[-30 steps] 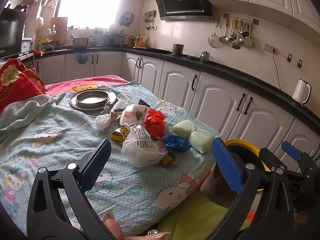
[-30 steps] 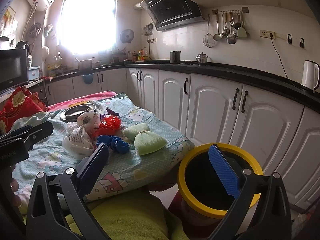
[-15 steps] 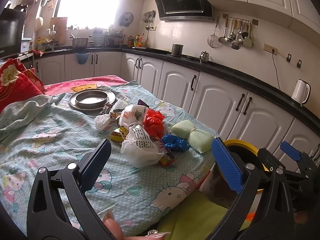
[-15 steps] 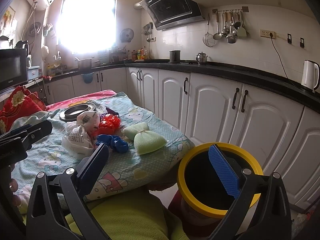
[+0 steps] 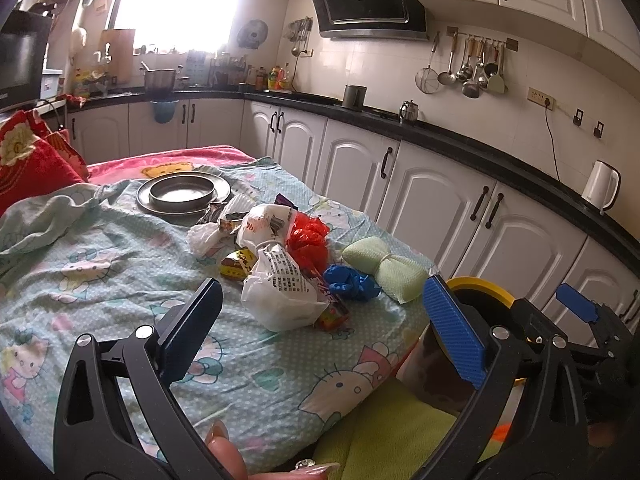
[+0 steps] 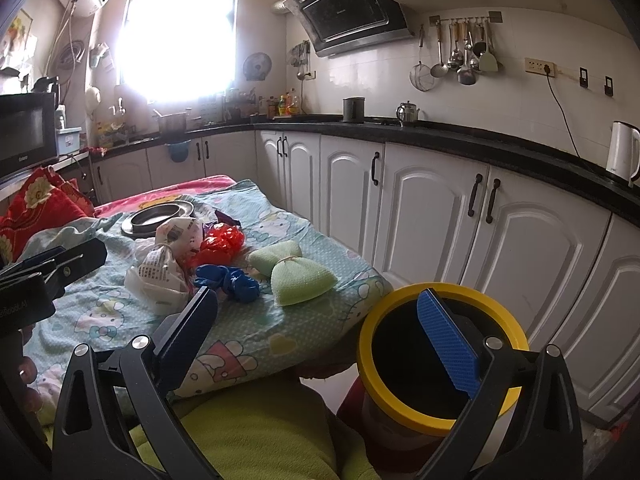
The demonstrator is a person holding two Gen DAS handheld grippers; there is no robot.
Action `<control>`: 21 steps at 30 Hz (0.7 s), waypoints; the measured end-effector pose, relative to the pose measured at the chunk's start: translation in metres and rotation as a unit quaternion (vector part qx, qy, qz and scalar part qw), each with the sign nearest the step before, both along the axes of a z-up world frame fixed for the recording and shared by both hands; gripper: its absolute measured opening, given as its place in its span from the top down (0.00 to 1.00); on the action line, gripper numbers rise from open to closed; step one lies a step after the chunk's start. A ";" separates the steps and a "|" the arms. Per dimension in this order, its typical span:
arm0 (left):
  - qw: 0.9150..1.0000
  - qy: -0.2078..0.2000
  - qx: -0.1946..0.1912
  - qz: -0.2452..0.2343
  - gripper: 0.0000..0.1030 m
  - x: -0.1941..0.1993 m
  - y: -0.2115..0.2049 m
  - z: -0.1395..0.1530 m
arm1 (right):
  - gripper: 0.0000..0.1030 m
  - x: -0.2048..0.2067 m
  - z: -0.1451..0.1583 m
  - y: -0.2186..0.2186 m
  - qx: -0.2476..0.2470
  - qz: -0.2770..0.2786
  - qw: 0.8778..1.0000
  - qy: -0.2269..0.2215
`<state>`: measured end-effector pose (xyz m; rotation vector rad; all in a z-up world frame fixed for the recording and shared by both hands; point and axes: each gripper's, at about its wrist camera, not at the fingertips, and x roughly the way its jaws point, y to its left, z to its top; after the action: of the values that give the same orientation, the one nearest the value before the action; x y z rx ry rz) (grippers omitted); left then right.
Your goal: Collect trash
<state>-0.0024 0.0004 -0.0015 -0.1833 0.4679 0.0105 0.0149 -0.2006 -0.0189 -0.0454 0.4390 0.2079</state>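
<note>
My left gripper [image 5: 320,312] released, empty, above bed [image 5: 100,280]. Trash pile just ahead of it: white bag [image 5: 280,284], red bag [image 5: 308,240], blue bag [image 5: 352,282], green sponge [image 5: 384,266] more right. My right gripper [image 6: 320,320] also released, holds nothing. Yellow-rimmed bin [image 6: 384,392] under its right finger, beside bed edge. Metal plate [image 5: 182,194] far ahead, behind pile.

Both cameras sit low at the near edge of the table [image 5: 120,280], looking forward between their own gripper fingers toward the window. The left view is closer above the cloth, and the trash pile [image 5: 280,264] lies just ahead. The right view stands more to the right, over the bin [image 6: 436,360]. Both views share the pile [image 6: 188,264], the bin [image 5: 480,286] and the cabinets [image 6: 420,216].
</note>
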 end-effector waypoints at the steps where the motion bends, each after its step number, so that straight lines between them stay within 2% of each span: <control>1: 1.000 0.001 -0.002 0.000 0.10 0.001 0.001 -0.001 | 0.06 0.001 0.000 0.000 0.000 0.001 1.000 0.001; 11: 0.999 0.016 -0.027 0.031 0.10 0.007 0.032 -0.009 | 0.06 0.019 0.001 0.012 0.006 0.060 0.997 0.042; 21: 0.997 0.028 -0.030 0.059 0.10 0.030 0.057 -0.005 | 0.06 0.053 0.017 0.039 -0.028 0.112 0.993 0.024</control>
<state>0.0272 0.0579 -0.0065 -0.2704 0.5131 0.1175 0.0679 -0.1611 -0.0021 -0.1448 0.4881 0.4180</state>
